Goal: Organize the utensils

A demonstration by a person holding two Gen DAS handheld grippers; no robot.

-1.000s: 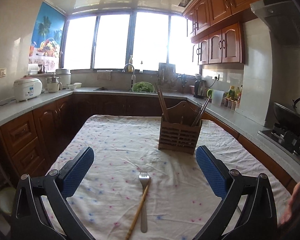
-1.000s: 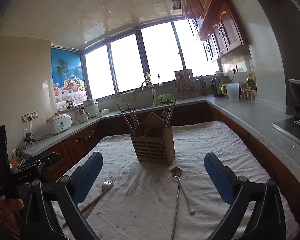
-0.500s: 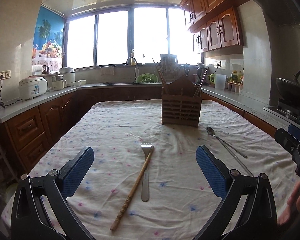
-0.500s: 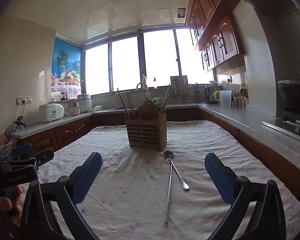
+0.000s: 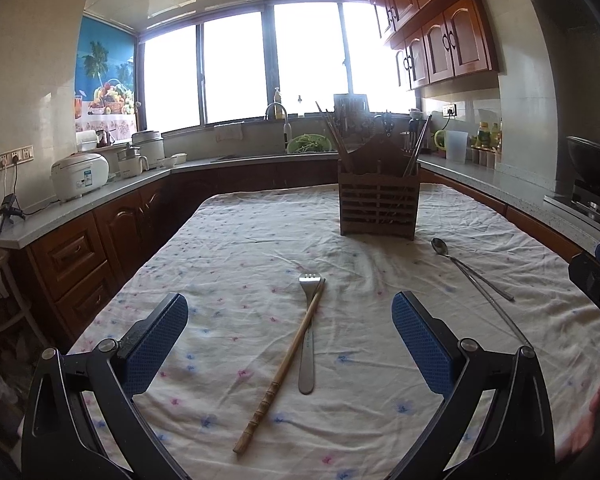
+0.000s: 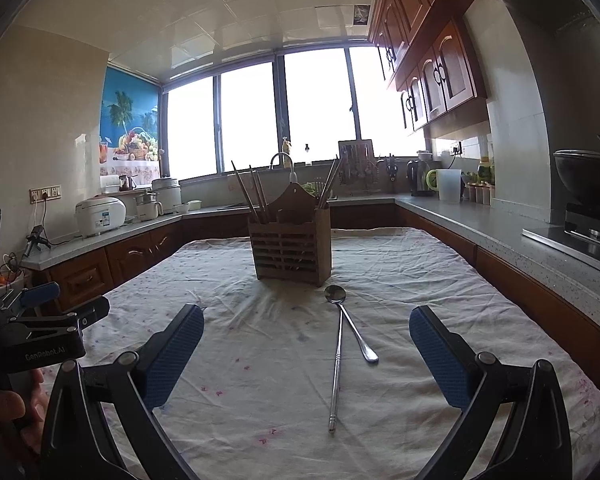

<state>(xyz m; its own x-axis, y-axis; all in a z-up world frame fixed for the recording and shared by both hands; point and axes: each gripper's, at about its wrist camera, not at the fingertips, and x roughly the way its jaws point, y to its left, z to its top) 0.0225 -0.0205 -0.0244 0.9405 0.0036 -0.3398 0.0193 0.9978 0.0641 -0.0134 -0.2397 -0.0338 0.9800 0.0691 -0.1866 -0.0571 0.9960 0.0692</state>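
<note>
Your left gripper hangs over the near end of the table, jaws spread wide, nothing between them. Directly ahead of it on the tablecloth: a metal fork, tines pointing away from you, and 1 wooden chopstick lying diagonally across it, tip touching the fork's tines (handle end is nearest your left jaw side).

Your right gripper is also wide open and empty. Between its jaws on the cloth: a metal spoon, bowl toward the holder, and 1 metal chopstick crossing under or over its handle near the bowl; can't tell which is on top. Both also show right of the fork in the left view, well apart from it.

The wooden utensil holder stands upright mid-table, just beyond the spoon bowl, not touching. It already has chopsticks in the left compartment and more utensils at the right end.

Each gripper shows at the edge of the other's view, hand on the handle.
</note>
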